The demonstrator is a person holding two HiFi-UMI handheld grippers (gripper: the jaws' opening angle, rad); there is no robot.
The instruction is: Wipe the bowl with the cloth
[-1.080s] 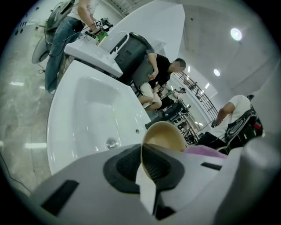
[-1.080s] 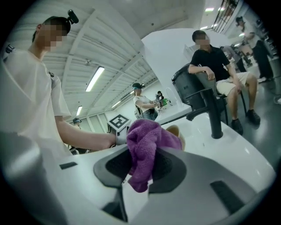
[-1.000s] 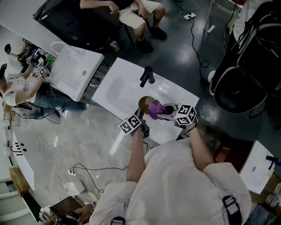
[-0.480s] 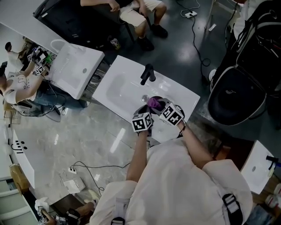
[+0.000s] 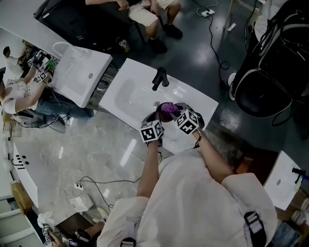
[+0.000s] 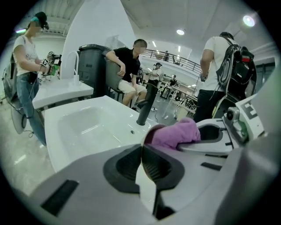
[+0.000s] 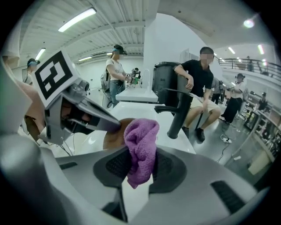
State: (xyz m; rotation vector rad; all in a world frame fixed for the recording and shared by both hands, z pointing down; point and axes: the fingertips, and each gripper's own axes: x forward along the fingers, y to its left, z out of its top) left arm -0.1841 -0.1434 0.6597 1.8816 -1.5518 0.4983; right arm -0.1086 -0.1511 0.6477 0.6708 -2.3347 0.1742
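Note:
My left gripper (image 6: 142, 163) is shut on the rim of the brown bowl (image 6: 149, 133), which I see edge-on between its jaws. My right gripper (image 7: 140, 169) is shut on the purple cloth (image 7: 141, 149). The cloth (image 6: 176, 133) is pressed against the bowl's inner side (image 7: 113, 134). In the head view both grippers meet over the front part of the white sink (image 5: 129, 94): the left gripper (image 5: 155, 118) beside the right gripper (image 5: 174, 114), with the cloth (image 5: 167, 110) bunched between them. The bowl is mostly hidden there.
A black faucet (image 5: 161, 77) stands just behind the grippers on the sink's far side. A second white sink (image 5: 79, 72) stands to the left. A seated person (image 5: 145, 12) is beyond the sink, and black bags (image 5: 270, 72) are at the right. Cables lie on the floor.
Both grippers have drawn closer together over the sink. The bowl, whose brown inside faced up before, is now covered by the cloth and the gripper cubes.

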